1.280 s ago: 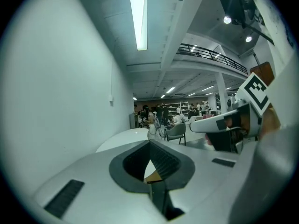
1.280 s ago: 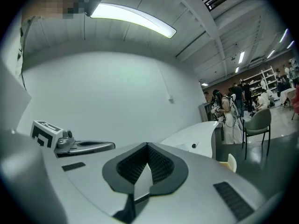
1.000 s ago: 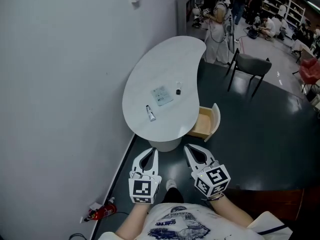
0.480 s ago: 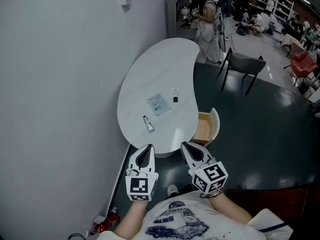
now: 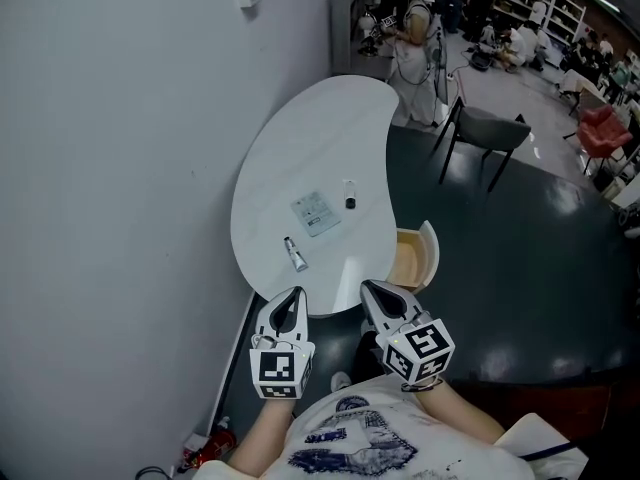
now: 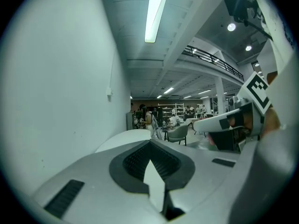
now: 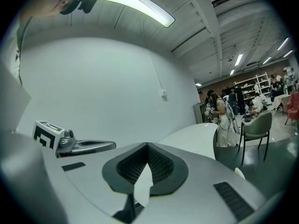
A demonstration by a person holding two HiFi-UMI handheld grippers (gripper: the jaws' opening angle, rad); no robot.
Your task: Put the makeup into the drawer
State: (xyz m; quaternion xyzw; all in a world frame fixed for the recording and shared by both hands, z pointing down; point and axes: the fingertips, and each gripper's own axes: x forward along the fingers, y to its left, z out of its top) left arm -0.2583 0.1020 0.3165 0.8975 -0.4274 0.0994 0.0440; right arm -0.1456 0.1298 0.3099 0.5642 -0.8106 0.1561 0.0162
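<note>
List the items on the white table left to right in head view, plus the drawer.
small pale tube → flat pale rectangular packet → small dark-capped bottle → open light wooden drawer

The left gripper (image 5: 296, 293) and right gripper (image 5: 367, 286) are held side by side at the near edge of the white table (image 5: 320, 138), pointing toward it, slightly downward, each with jaws closed together on nothing
</note>
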